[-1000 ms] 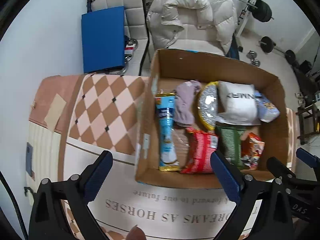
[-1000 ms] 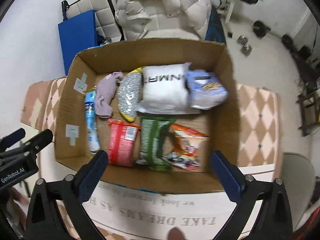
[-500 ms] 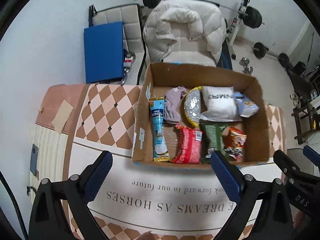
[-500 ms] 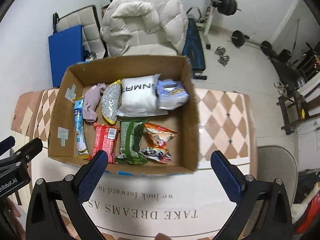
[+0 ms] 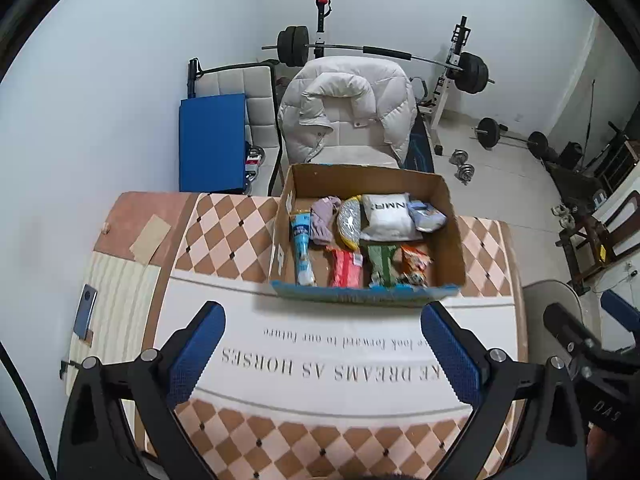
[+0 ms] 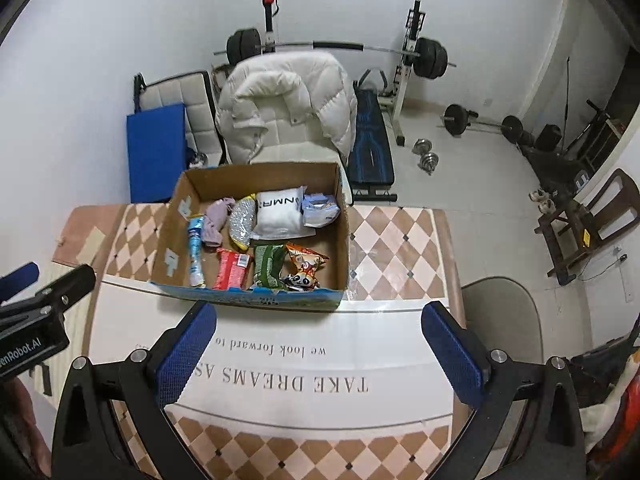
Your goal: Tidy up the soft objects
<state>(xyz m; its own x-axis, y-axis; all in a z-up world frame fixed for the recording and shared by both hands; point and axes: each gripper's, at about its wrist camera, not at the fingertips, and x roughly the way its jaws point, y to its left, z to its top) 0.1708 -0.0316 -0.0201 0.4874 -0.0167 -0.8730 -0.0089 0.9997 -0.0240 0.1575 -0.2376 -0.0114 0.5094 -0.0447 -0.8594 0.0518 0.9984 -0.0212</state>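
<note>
Nine soft items (image 6: pixel 278 216), one box (image 6: pixel 248 299)

White walls, pale floor; barbell rack (image 6: pixel 336 46), jacket-draped chair (image 6: pixel 288 108), dumbbells (image 6: pixel 426 154), possibly wooden chair (image 6: pixel 592 224) at right.

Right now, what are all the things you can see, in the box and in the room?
cardboard box: 1, brown, on the table
white pillow pack: 1, back row
silver pouch: 1, left of the white pack
lilac cloth: 1, back left
pale blue pack: 1, back right
blue tube: 1, left wall
red packet: 1, front row
green packet: 1, front middle
orange snack bag: 1, front right
tablecloth: 1, checked with white centre
puffer jacket: 1, cream, on chair behind
barbell: 1, by the wall
left gripper: 1, blue fingers, open
right gripper: 1, blue fingers, open
</note>
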